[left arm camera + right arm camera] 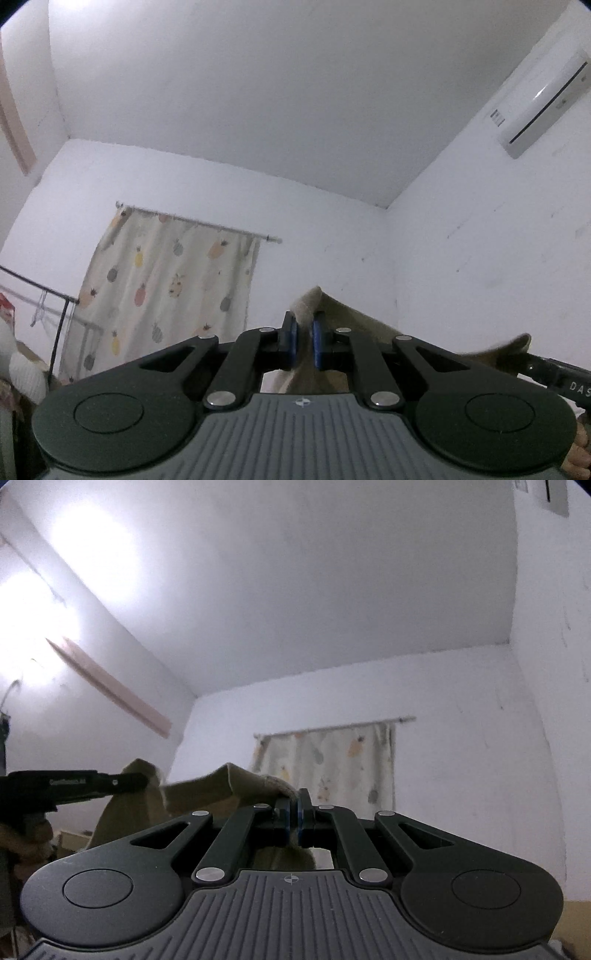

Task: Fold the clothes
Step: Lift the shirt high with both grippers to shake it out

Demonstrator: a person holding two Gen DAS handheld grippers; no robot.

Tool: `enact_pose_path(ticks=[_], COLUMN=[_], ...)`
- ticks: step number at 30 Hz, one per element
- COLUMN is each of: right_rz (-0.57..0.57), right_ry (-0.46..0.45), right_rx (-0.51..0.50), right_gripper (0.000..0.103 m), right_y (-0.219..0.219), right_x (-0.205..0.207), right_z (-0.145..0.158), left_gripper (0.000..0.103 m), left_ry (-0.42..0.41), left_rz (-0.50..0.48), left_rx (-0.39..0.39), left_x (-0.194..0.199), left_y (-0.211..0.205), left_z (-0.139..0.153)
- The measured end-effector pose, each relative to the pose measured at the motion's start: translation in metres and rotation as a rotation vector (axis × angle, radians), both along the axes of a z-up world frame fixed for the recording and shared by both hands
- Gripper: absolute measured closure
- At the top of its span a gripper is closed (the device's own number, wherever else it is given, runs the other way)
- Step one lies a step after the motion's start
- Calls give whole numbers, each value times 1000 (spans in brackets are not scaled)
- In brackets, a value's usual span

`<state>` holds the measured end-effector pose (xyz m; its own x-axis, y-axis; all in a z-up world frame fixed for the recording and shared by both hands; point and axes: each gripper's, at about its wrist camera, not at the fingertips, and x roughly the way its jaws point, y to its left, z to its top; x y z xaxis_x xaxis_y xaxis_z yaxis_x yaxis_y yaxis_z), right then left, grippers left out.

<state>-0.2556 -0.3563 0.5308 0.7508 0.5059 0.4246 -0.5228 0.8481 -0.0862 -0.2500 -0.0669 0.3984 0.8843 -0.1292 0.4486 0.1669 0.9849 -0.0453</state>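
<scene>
Both cameras tilt up toward the ceiling. In the left wrist view my left gripper (pixel 304 334) is shut on a ribbed edge of a tan garment (pixel 334 312), which pokes up between the blue pads and drapes away to the right. The other gripper's black fingers (pixel 554 373) pinch the same cloth at the right edge. In the right wrist view my right gripper (pixel 294 810) is shut on the tan garment (pixel 236 784), held by a knitted edge. The cloth stretches left to the left gripper's fingers (pixel 122 781). Most of the garment hangs out of sight below.
A fruit-print curtain (pixel 166 288) hangs on the far wall, also seen as the curtain (pixel 332 768) in the right wrist view. A black clothes rack (pixel 55 317) stands at the left. An air conditioner (pixel 543 103) is mounted high on the right wall.
</scene>
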Motion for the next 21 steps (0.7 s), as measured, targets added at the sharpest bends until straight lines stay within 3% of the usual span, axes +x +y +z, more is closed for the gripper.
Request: enact_pose_path(ticks=[4,9,15,21], right_rz=[14,30,50,63], right_ry=[-10,33,173,320], right_rx=[-15,-32,-85,-137], right_gripper=[99,99,99,99], right_y=[-12,-23,-24,-6], right_x=[-8,6,74,183], right_z=[9,4,-18,-57], left_gripper=[92,92,92,92], left_ry=[31,119,254,347], left_rz=[-21,26,77,143], left_rx=[-4,-16,-65,-97], left_x=[-2,26,97,187], left_y=[5,13,43,79], left_z=[2,-12,-47,-75])
